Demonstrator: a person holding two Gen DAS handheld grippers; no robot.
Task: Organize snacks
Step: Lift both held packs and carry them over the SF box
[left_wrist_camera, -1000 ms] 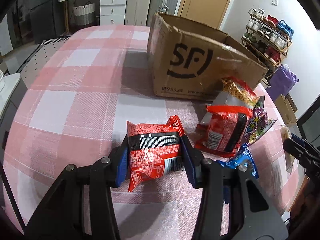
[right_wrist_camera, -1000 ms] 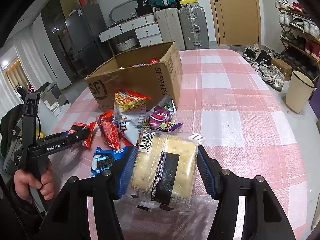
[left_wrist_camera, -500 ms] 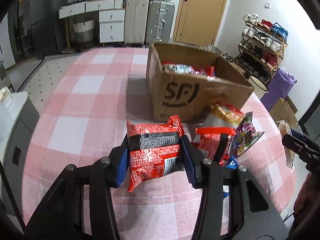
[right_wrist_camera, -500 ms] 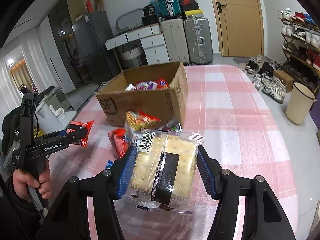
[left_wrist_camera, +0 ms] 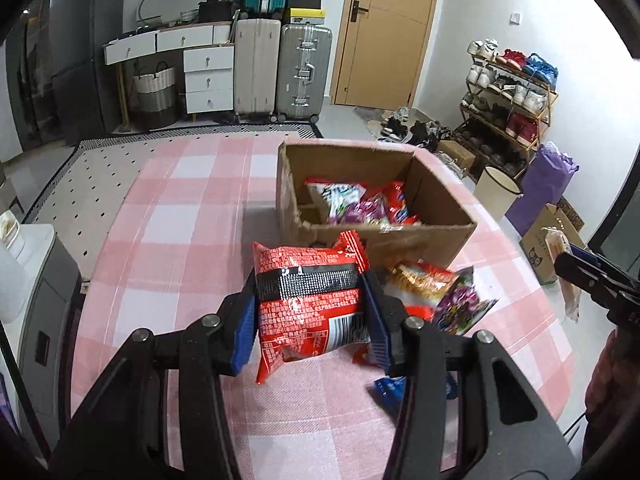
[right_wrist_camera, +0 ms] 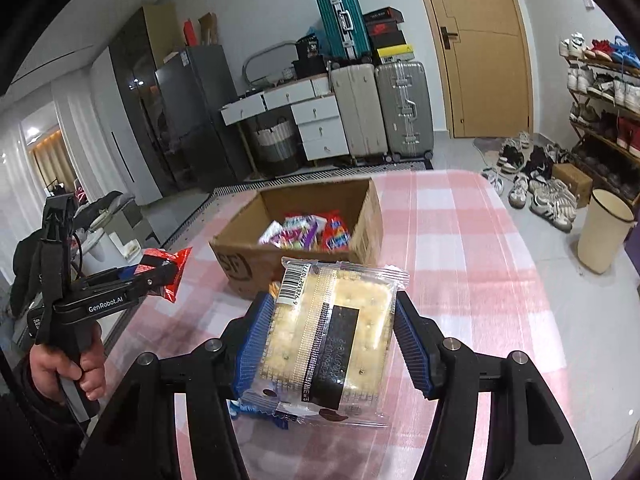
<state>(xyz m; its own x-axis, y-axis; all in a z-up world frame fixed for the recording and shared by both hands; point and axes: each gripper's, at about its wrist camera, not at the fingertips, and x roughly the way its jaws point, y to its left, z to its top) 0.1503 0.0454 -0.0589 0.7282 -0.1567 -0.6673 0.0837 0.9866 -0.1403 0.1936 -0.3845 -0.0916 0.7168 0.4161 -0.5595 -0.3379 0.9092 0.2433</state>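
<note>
My left gripper (left_wrist_camera: 310, 320) is shut on a red snack packet (left_wrist_camera: 308, 300) and holds it in the air, short of the open cardboard box (left_wrist_camera: 384, 236). The box holds several snack bags (left_wrist_camera: 360, 204). My right gripper (right_wrist_camera: 330, 344) is shut on a clear cracker packet (right_wrist_camera: 332, 336), also held above the table and short of the box (right_wrist_camera: 248, 264). The left gripper with its red packet (right_wrist_camera: 164, 268) shows at the left of the right wrist view. The right gripper (left_wrist_camera: 588, 276) shows at the right edge of the left wrist view.
Loose snack bags (left_wrist_camera: 440, 292) and a blue packet (left_wrist_camera: 388, 386) lie on the pink checked tablecloth (left_wrist_camera: 172, 248) in front of the box. Suitcases (left_wrist_camera: 280, 68), drawers, a shoe rack (left_wrist_camera: 508, 100) and a bin (right_wrist_camera: 604, 232) stand beyond the table.
Both grippers have risen with their packets, so the box now shows from above with its contents visible. The grips have not changed.
</note>
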